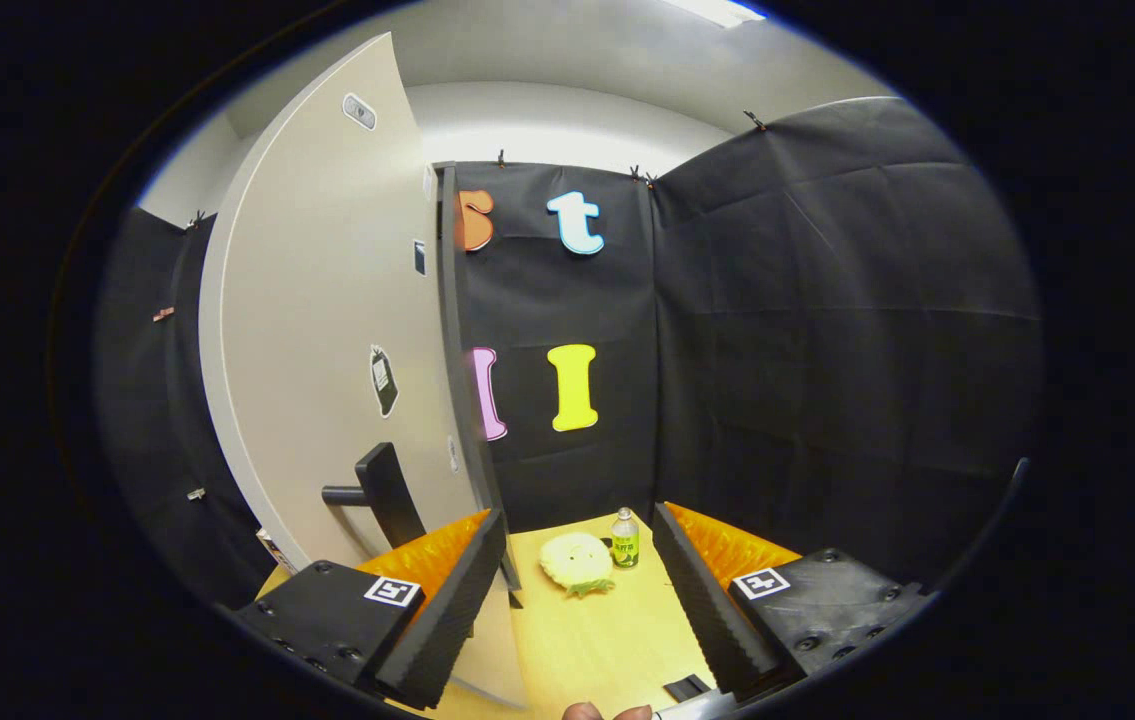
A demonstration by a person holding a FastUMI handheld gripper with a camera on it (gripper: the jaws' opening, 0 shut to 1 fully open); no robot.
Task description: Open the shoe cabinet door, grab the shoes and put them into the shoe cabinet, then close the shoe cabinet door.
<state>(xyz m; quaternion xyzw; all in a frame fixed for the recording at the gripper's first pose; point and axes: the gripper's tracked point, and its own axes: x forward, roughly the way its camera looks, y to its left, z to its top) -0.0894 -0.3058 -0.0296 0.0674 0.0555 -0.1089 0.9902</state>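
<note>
Gripper fingers stand wide apart with nothing between them but bare wooden tabletop. Beyond them lies the shoe, a pale yellow slipper, with a small green-labelled bottle just beside it. On my left the shoe cabinet door looks swung open, edge-on towards me, its dark handle close to my left finger. I judge the door step done and the grab in hand. Next I need to push forward and lower until the slipper sits between the fingers, then squeeze. That bottle stands close enough to knock over, and the door edge crowds my left side. A small dark object lies by the right finger.
</note>
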